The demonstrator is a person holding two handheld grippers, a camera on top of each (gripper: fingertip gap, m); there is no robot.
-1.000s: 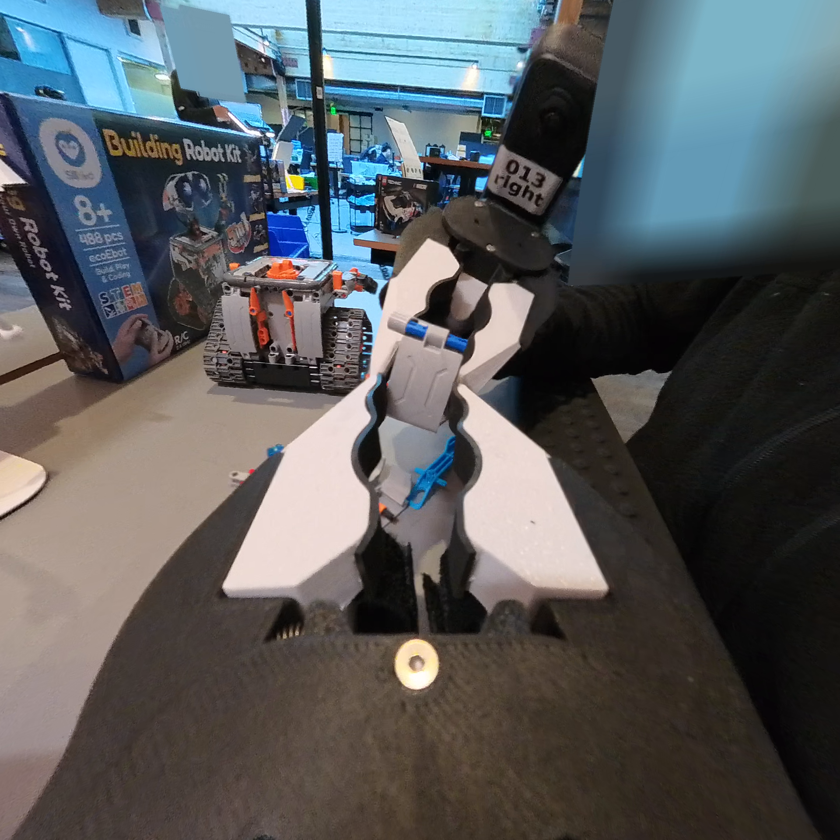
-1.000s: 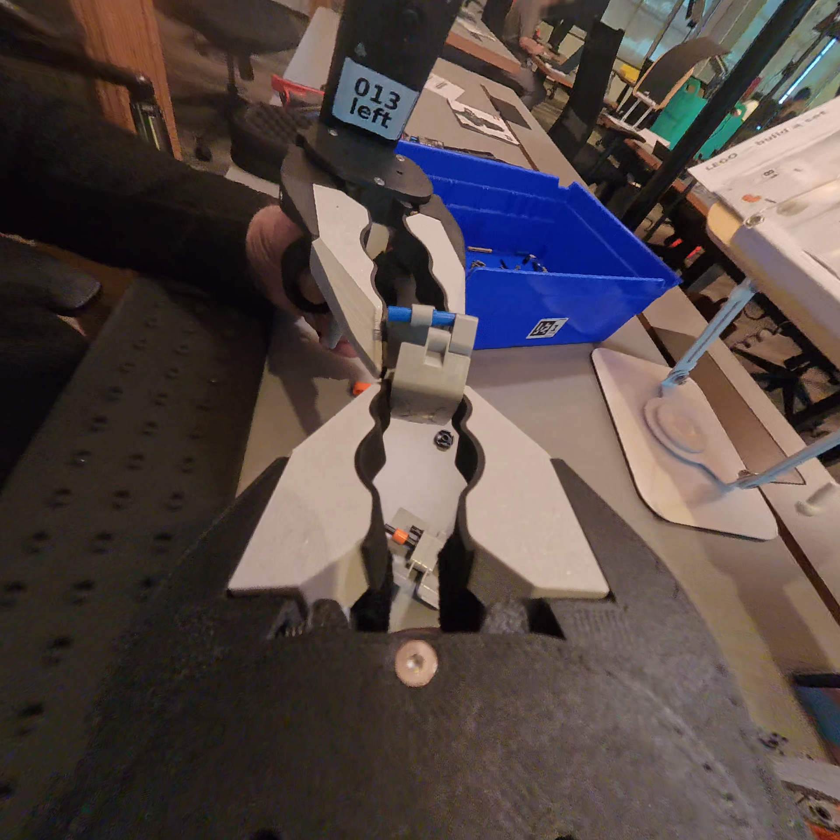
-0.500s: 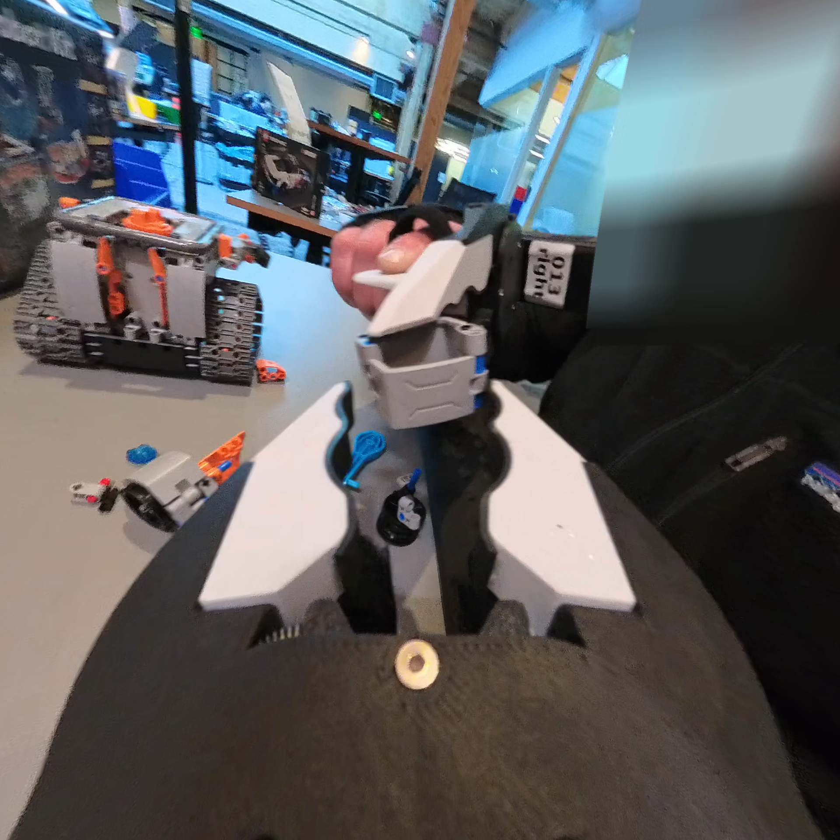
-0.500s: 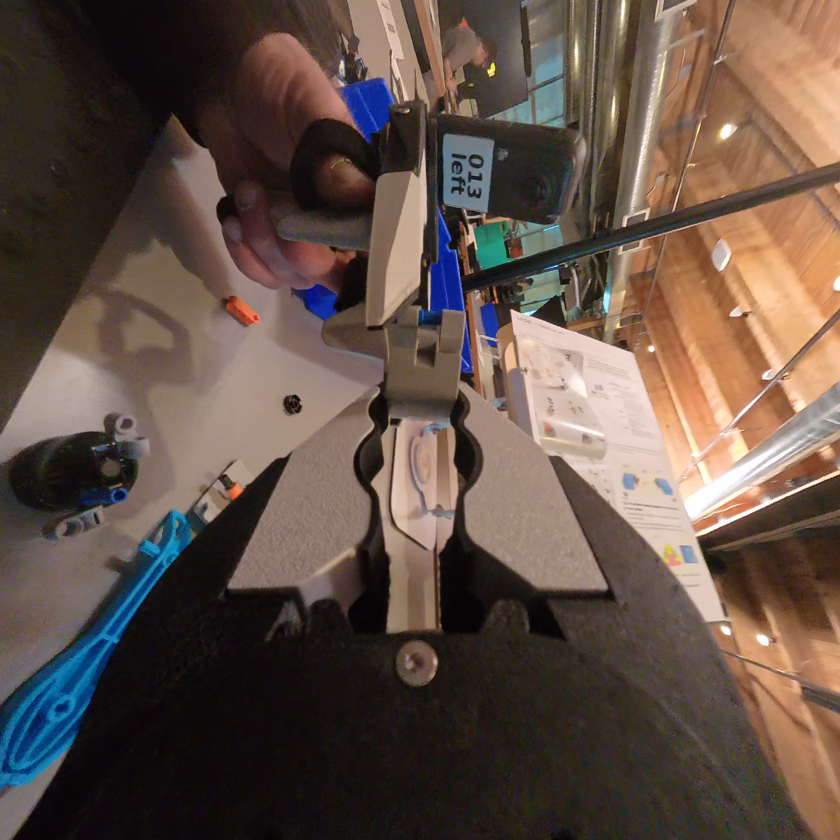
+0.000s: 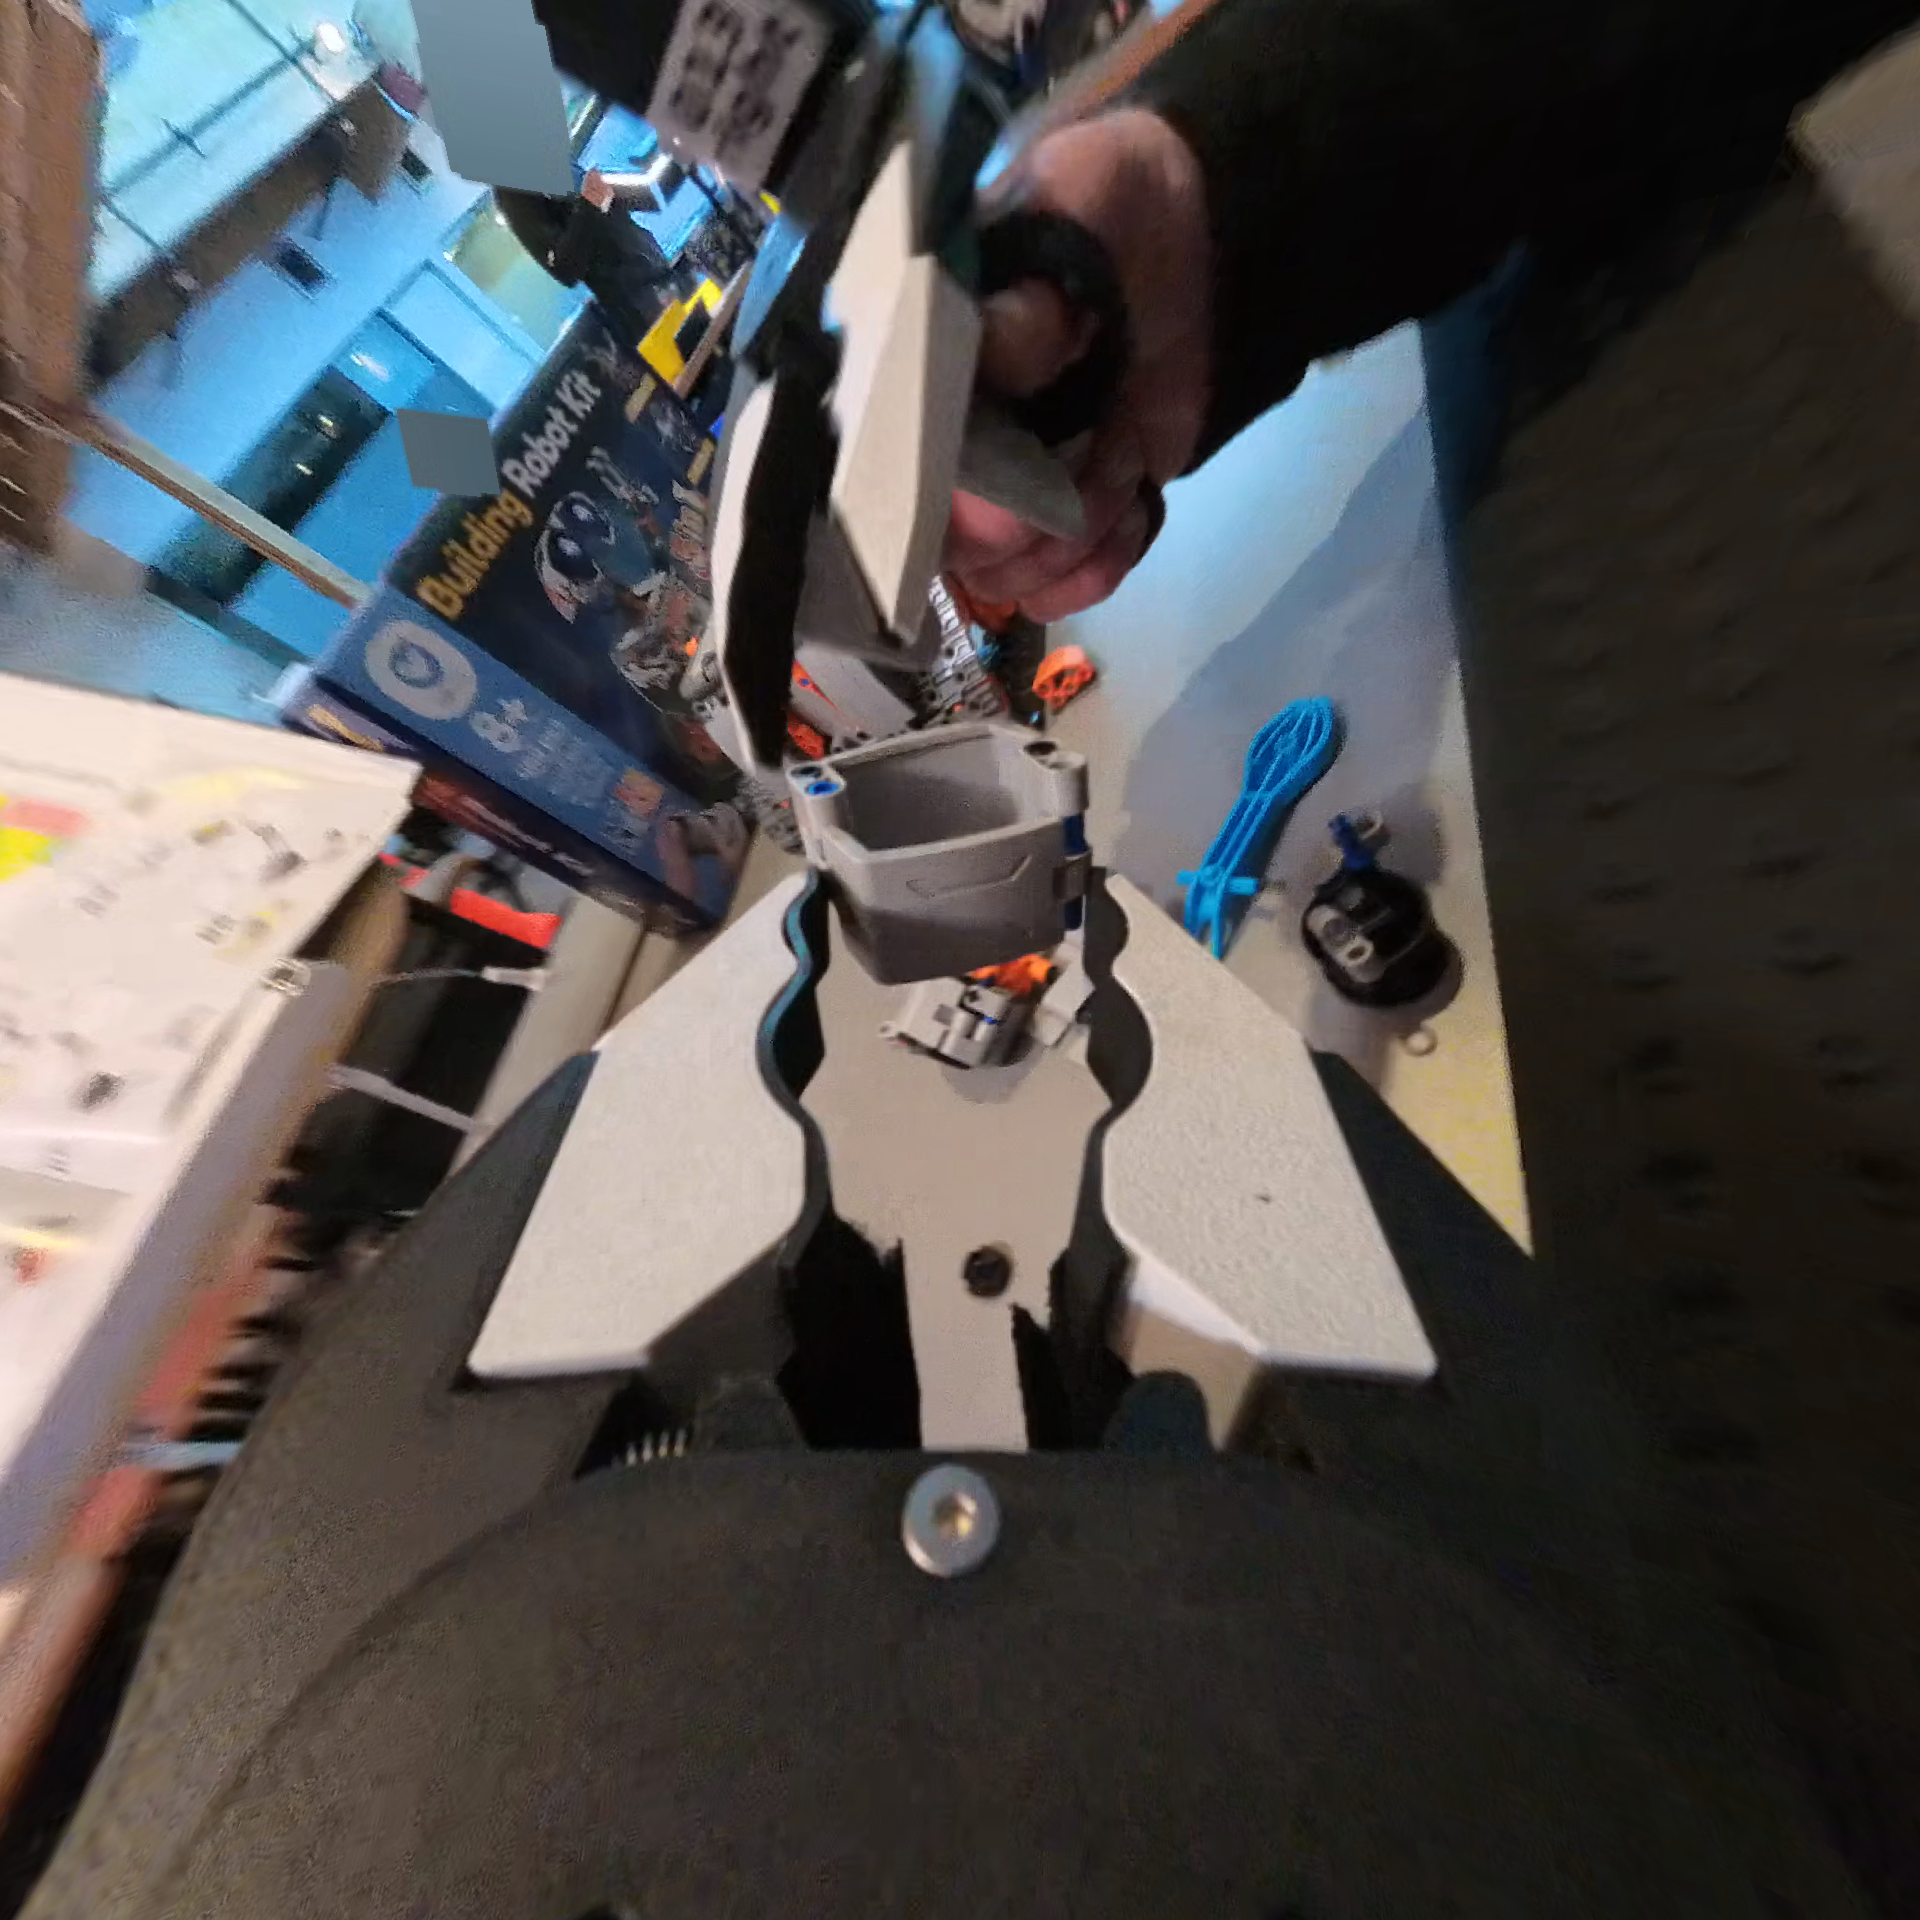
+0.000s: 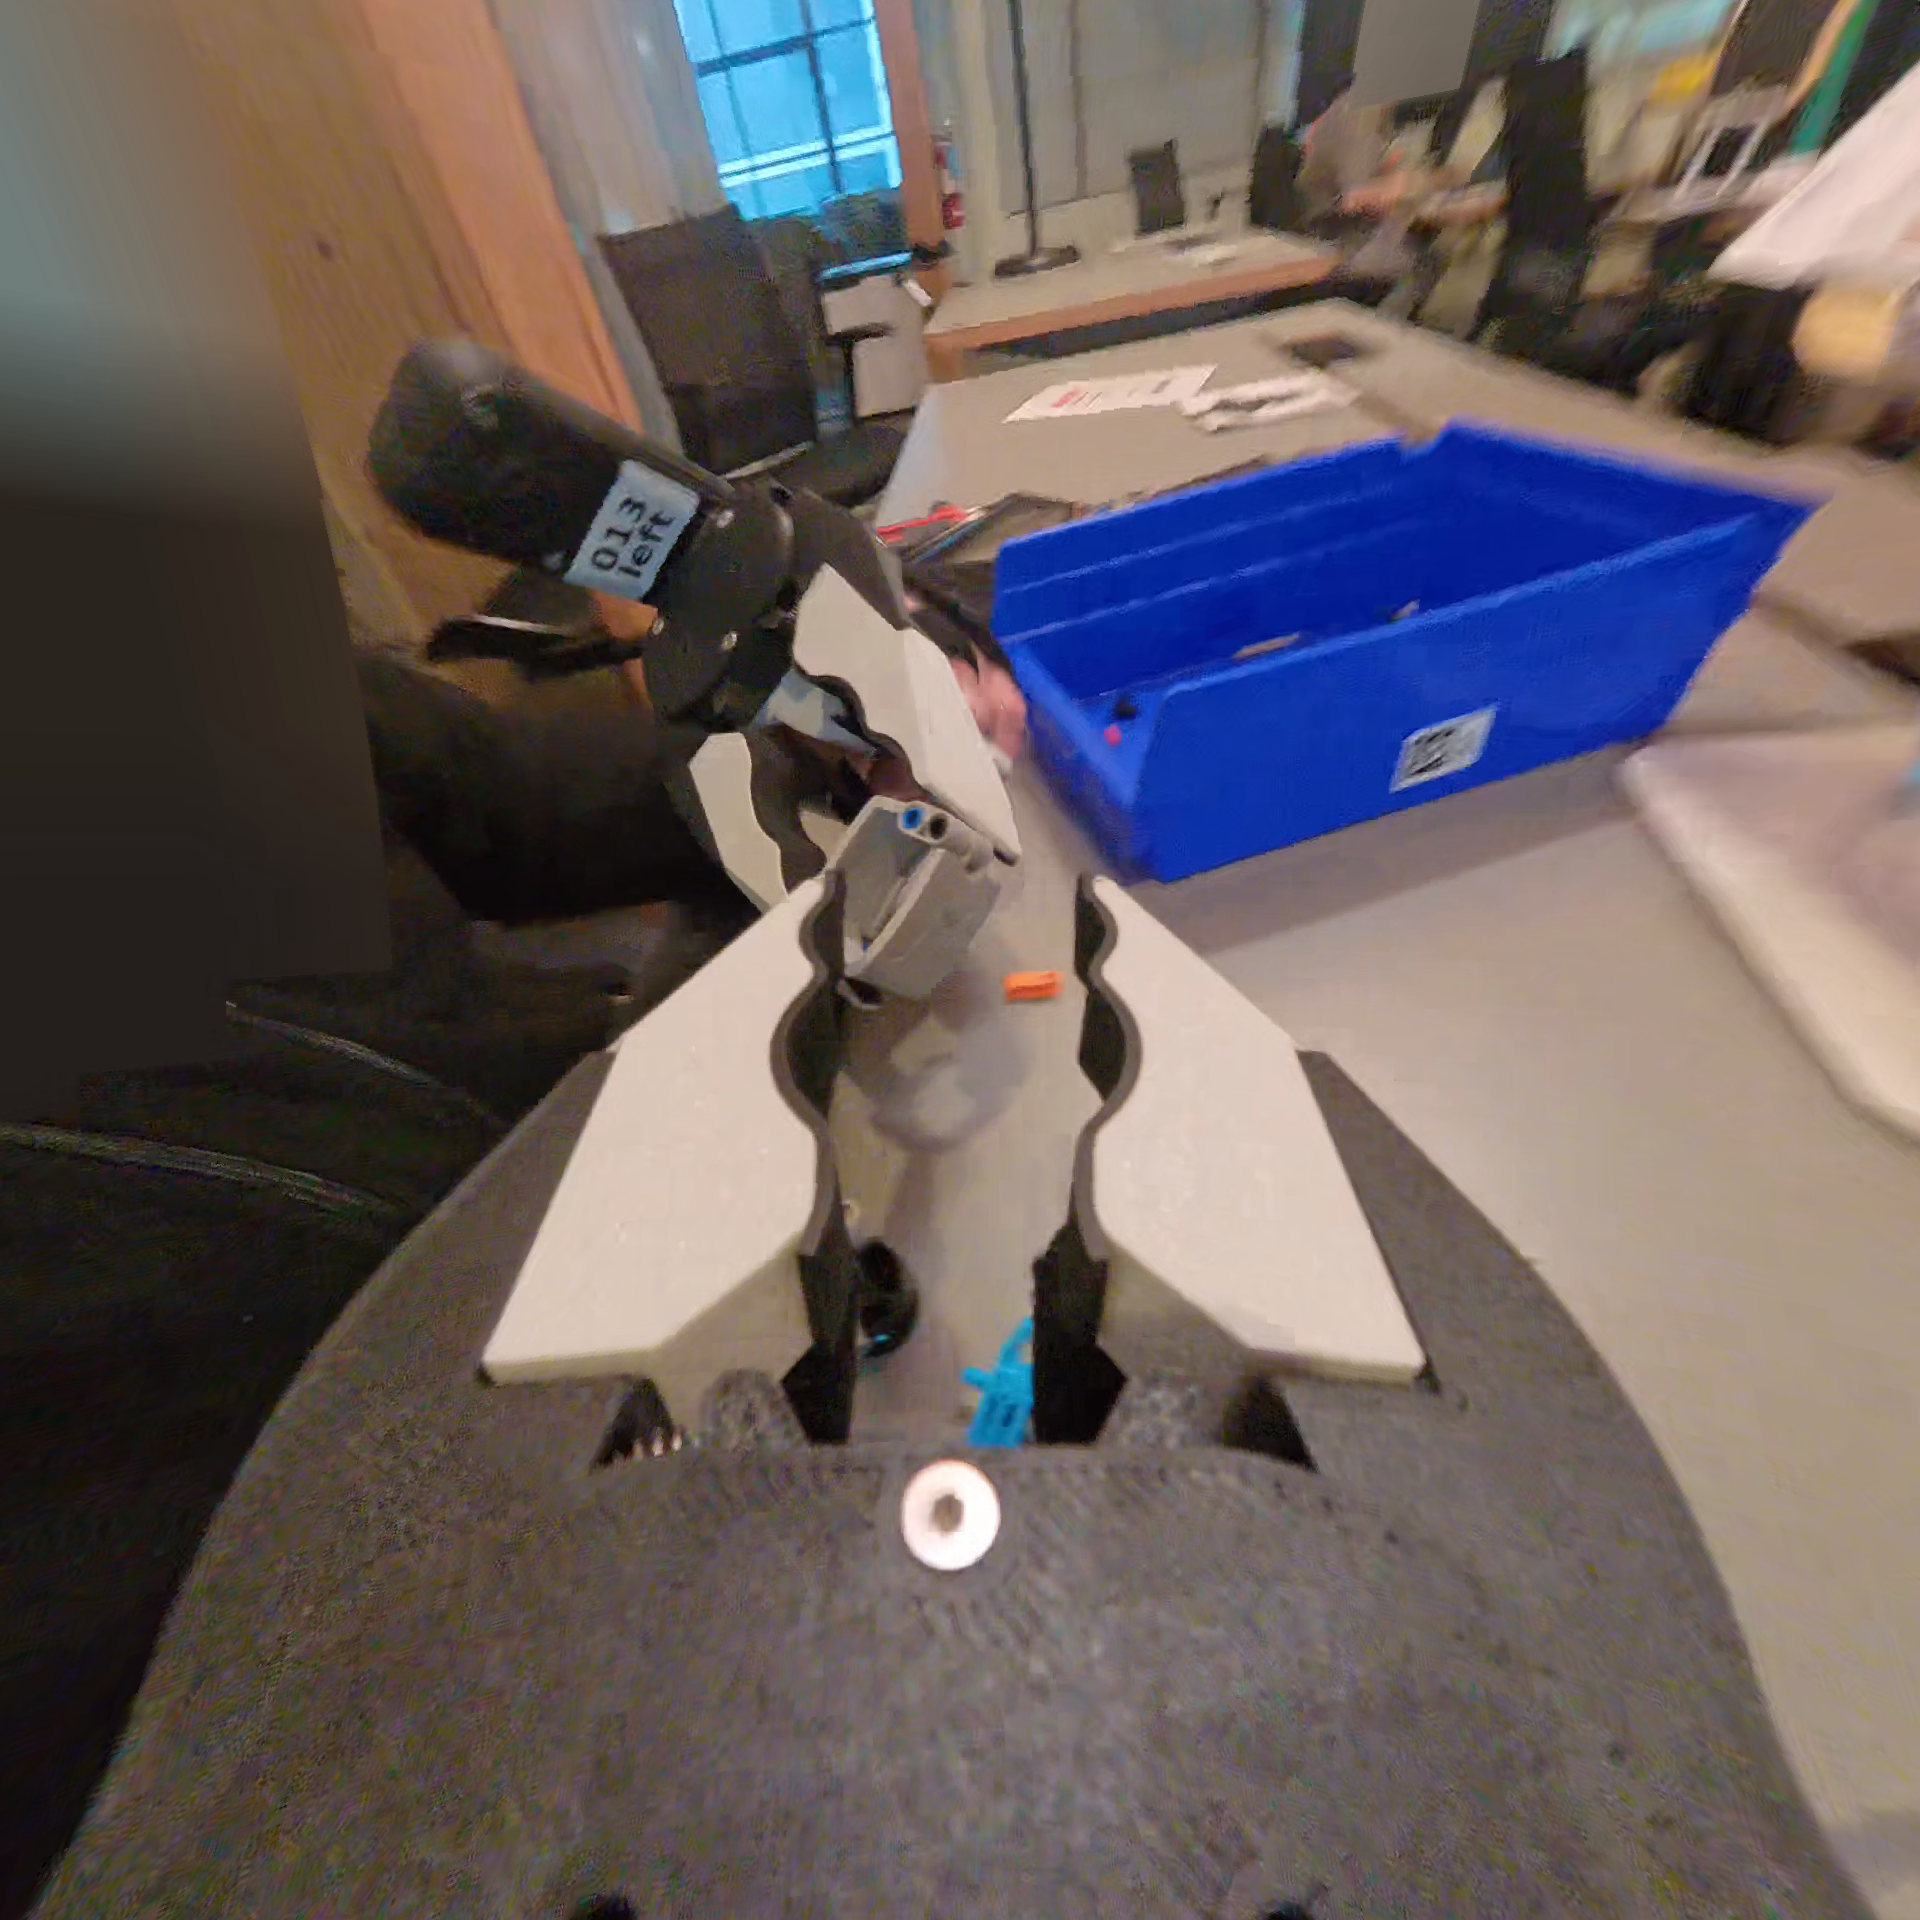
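Opened since half a second ago: right gripper point(image 6: 956, 885), then clamped on the grey shell piece point(image 5: 940, 862), now spread wide with nothing between its fingers and only one tip just beside the piece's blue-pinned edge. Held clear above the grey table point(image 6: 1403, 1039), pinched between the closed tips of the left gripper point(image 5: 945, 894), hollow side showing. Lying apart on the table to the right, a blue lever tool point(image 5: 1262, 800) and a black wheel point(image 5: 1371, 935); farther off, a blue bin point(image 6: 1351, 644).
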